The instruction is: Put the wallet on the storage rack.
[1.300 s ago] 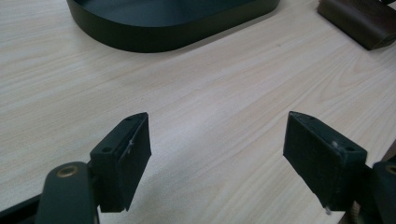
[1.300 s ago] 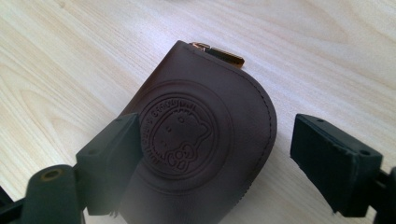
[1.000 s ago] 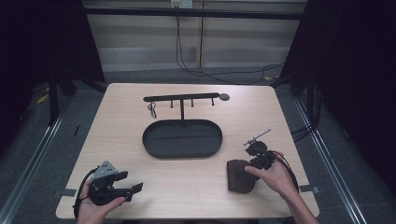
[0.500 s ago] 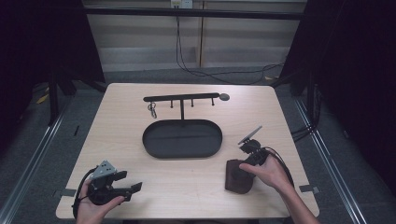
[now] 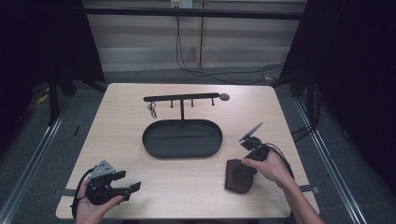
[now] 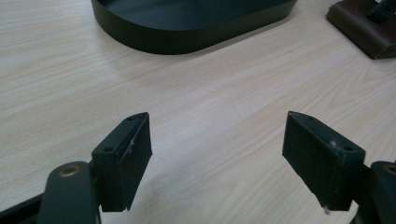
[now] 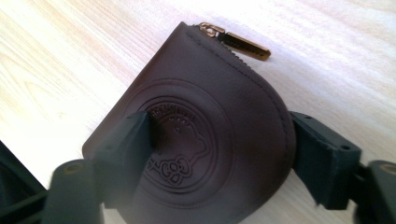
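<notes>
Grasp step under way. Right gripper [image 7: 219, 154] straddles the dark brown, round-edged leather zip pouch [image 7: 210, 140], lying at 4 o'clock on the pale wooden worktop [image 5: 187, 186]; its fingers have just been closing, flanking the pouch, not visibly clamped. Next: finish the squeeze, then lift. Left gripper [image 6: 224, 158] idle at 7 o'clock, fingers apart.

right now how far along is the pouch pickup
Early stage. Done: the right claw has come down around the brown pouch, which lies flat on the table. In hand: its jaws have just been closing, one at each side of the pouch. Left: lifting and moving it. The black tray holds nothing. The left claw is open over bare wood.
</notes>
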### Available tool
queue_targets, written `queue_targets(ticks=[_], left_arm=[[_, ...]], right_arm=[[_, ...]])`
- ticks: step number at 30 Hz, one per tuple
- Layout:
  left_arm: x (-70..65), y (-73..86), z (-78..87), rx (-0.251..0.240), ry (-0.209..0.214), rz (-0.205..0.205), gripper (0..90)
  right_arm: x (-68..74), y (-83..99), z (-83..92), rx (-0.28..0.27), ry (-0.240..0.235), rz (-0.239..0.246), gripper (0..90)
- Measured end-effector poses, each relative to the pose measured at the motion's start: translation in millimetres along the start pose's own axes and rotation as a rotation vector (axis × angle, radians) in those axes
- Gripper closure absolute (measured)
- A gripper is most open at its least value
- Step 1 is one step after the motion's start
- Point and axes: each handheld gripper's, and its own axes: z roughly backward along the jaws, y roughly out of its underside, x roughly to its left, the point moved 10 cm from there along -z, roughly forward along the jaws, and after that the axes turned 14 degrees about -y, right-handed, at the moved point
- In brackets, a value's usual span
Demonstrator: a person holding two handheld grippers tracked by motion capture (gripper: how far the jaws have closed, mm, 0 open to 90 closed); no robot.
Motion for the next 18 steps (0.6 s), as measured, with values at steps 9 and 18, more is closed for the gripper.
queue_targets(ticks=[9,18], left_arm=[[1.7,-2.0,0.8,-0.011,-0.004,0.002,23.9],[1.0,0.2,0.4,-0.002,0.002,-0.014,23.8]], right_arm=[[-1.6,-4.1,13.1,-0.038,0.023,-0.009,46.4],[-1.6,-7.7,18.6,-0.062,0.009,0.000,53.1]])
